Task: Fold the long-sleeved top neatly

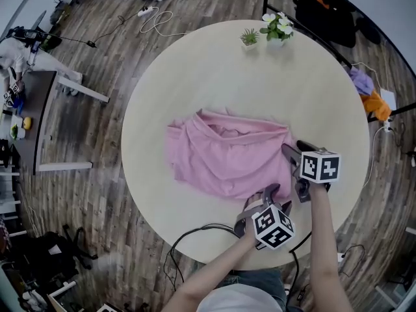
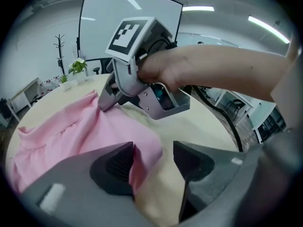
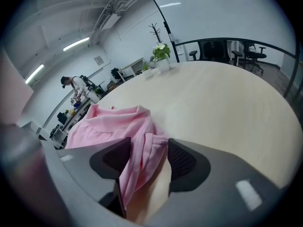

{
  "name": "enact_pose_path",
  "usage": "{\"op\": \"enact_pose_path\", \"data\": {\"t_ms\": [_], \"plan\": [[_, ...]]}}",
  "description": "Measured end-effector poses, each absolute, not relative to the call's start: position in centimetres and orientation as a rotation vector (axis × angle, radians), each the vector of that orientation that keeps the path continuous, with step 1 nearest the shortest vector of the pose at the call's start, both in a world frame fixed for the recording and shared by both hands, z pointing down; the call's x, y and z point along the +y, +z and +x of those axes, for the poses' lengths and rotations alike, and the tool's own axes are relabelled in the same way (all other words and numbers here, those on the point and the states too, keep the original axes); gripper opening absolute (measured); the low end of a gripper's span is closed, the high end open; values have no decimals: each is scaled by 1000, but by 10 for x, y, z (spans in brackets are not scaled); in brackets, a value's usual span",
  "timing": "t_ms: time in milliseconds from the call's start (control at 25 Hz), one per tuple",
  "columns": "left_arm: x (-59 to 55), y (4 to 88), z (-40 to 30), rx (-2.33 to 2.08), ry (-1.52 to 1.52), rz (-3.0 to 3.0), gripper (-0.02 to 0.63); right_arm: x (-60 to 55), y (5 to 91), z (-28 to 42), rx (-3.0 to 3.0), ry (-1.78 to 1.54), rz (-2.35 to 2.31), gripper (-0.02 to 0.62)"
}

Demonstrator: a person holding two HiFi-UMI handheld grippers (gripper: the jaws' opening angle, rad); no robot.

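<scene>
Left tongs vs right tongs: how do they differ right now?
Gap: left tongs stand wide apart, the pink top against one side only; right tongs pinch a bunched fold. Place: left tongs at the near hem, right tongs at the side edge. Both meet the cloth's border.

The left gripper (image 1: 272, 191) and right gripper (image 1: 290, 151) are grey, and each carries a white cube (image 1: 320, 166) with black square markers. Dark ribbed pads line the fingers (image 2: 113, 167). The forearms are bare. A black cable (image 1: 195, 231) trails.
</scene>
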State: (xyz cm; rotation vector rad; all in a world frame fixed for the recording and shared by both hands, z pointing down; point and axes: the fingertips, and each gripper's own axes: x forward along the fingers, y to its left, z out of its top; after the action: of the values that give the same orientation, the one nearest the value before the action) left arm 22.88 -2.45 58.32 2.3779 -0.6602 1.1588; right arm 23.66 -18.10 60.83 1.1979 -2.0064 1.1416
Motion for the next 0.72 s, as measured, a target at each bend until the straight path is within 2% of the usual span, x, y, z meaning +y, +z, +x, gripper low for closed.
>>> {"op": "enact_pose_path", "data": {"t_ms": [240,480,560,720], "plan": [[-25,600,231,-644,1228,2349,240,-181,614,234,-1981,1135,1213,225],[-35,607,224,-725,1291,2370,103,-177,617,229,-1995,1203,1212,98],[-37,606,222,-742,1282,2367,53,-175,616,229,-1996,1231,1210,81],[-35,598,217,-736,1165,2335,38,-171,609,230,-2013,1270,1199,77]]}}
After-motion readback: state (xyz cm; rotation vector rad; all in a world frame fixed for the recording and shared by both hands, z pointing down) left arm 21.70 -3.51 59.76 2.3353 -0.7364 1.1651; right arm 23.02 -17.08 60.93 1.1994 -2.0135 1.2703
